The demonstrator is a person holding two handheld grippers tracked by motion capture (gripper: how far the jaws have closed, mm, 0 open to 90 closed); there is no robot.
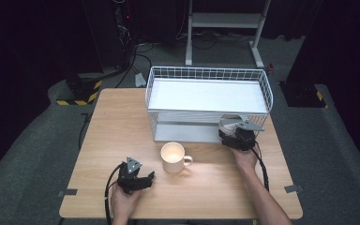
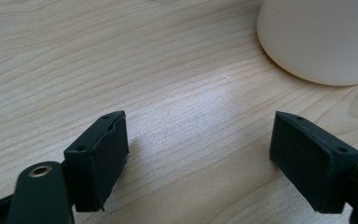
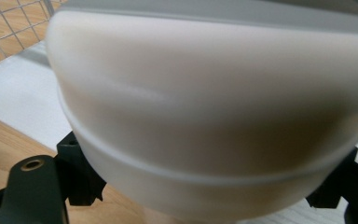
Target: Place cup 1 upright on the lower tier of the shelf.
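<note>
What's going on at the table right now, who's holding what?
A person works with a gripper in each hand. The right gripper is shut on a white bowl-like object at the front right corner of the white wire basket rack, by its lower shelf. The left gripper is open and holds nothing, low over the wooden table just left of the cream mug, which stands upright in front of the rack.

- Table [image 1: 122, 122]: pale wood, fine visible grain, matt with a soft sheen.
- Mug [image 1: 173, 157], at the table's 6 o'clock: smooth, cream, ceramic-looking.
- Basket [image 1: 265, 84], at 12 o'clock: white wire mesh, flat matt white shelves.
- White bowl [image 3: 205, 116]: smooth, satin finish.
- Left gripper [image 2: 198, 158]: matt black plastic-looking jaws.
</note>
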